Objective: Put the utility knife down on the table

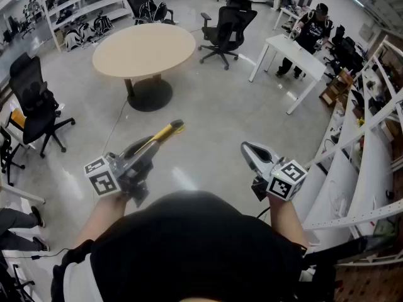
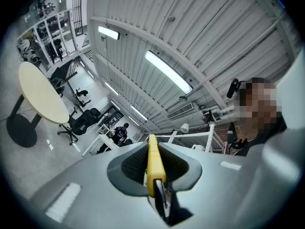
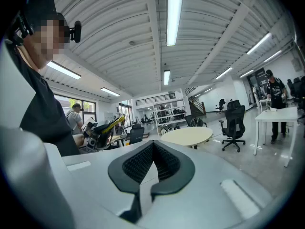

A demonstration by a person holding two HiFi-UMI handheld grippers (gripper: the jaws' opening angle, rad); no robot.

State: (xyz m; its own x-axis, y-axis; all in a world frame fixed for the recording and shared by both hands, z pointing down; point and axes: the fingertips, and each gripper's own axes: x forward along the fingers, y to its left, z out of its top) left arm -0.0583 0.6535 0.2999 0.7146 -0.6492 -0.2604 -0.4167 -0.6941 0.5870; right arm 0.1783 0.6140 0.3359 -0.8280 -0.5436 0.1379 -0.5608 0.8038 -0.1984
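Head view: the left tool (image 1: 153, 145) is clamped on the yellow-handled utility knife (image 1: 166, 132), which juts past its tips over the floor, at waist height. The round beige counter (image 1: 145, 46) stands well apart ahead, so this looks like the carry step (no set-down yet). Next up: reach its near edge, lower, let go.

Left gripper view: the pads pinch the yellow handle, and the tool is tipped slightly upward.

Right gripper view: the right tool (image 3: 152, 149) is closed on nothing, roughly level.

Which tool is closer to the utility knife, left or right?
Left. The left tool grips the utility knife between its jaws; the right tool hangs empty, well apart to its right.
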